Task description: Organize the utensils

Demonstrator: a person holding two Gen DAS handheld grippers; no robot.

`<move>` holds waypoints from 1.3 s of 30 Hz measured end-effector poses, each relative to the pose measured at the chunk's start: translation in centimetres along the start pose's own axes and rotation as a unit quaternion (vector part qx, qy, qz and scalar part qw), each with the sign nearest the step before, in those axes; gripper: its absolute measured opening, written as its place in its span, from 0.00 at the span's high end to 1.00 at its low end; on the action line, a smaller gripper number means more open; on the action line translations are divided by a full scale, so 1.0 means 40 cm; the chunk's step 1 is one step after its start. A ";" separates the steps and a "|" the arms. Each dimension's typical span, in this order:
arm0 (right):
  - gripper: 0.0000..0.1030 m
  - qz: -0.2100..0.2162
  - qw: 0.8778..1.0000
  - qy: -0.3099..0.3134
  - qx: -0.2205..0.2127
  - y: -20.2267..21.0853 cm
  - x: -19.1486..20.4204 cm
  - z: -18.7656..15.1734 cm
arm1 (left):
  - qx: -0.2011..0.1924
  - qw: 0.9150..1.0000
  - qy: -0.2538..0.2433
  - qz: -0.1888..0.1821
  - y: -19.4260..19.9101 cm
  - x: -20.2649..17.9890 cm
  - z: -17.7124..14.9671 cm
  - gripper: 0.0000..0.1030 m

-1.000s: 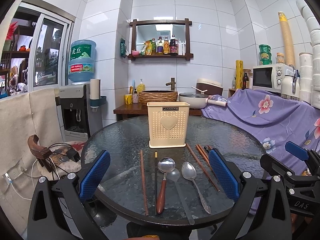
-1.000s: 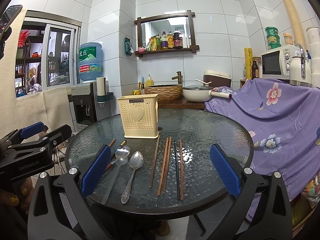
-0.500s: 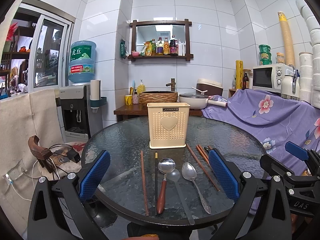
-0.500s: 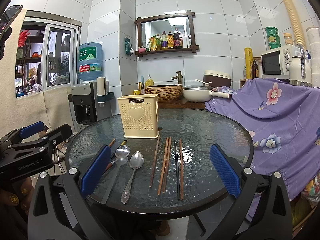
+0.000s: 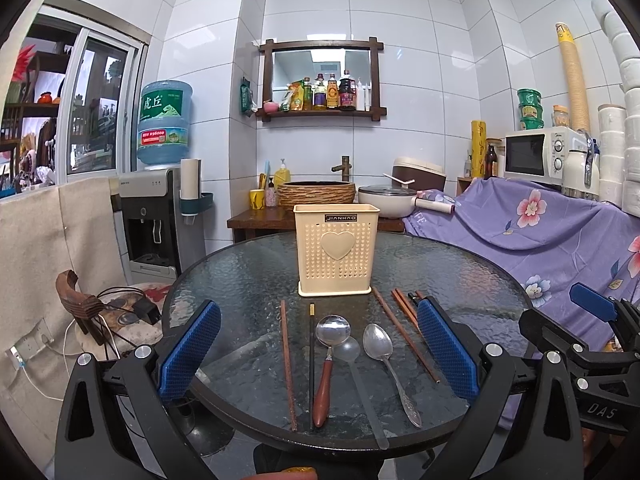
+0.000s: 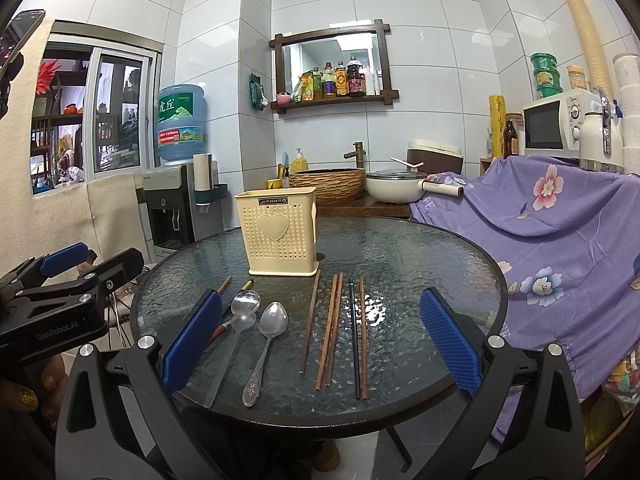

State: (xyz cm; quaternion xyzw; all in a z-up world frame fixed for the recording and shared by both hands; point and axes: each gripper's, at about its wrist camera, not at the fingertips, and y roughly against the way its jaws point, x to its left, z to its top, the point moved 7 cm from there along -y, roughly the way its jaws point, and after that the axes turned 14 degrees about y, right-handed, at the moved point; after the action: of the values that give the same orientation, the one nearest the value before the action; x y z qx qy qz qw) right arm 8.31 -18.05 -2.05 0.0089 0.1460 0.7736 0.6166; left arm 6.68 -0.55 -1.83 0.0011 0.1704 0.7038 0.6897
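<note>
Left wrist view: left gripper point(image 5: 318, 342) jaws spread wide, nothing between them, hovering at the near edge of the round glass table point(image 5: 472, 280). Cream utensil holder point(image 5: 336, 249) stands upright at table centre, far of the utensils. Near it, left to right: 1 brown chopstick point(image 5: 288, 364), 1 black chopstick point(image 5: 311, 364), wooden-handled spoon point(image 5: 329, 356), clear spoon point(image 5: 358, 380), metal spoon point(image 5: 386, 360), more brown chopsticks point(image 5: 406, 338).

Right wrist view: right gripper point(image 6: 320, 344) also wide open, empty. Holder point(image 6: 277, 231) far left; 5 chopsticks lie parallel ahead, 4 brown point(image 6: 332, 330), 1 black point(image 6: 354, 336); spoons to their left.
</note>
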 end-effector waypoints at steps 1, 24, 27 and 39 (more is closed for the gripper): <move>0.05 0.000 1.000 0.000 0.000 0.001 0.002 -0.001 | 0.000 1.000 0.000 0.000 0.000 0.000 0.000 0.06; 0.05 0.001 1.000 0.000 0.002 -0.003 0.002 -0.005 | 0.002 1.000 -0.001 0.000 -0.001 0.009 0.001 0.06; 0.05 0.001 1.000 0.000 0.002 -0.004 0.002 -0.006 | 0.004 1.000 -0.003 -0.001 -0.004 0.008 0.003 0.06; 0.05 -0.015 0.998 -0.006 0.058 -0.088 -0.054 -0.057 | 0.098 0.994 -0.021 0.051 -0.129 0.073 -0.031 0.06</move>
State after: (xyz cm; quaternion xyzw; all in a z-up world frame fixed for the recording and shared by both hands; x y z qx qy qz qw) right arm 11.73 -19.92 -4.71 0.0476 0.1872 0.7543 0.6275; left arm 11.25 1.97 -4.91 0.0924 0.2239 0.7178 0.6528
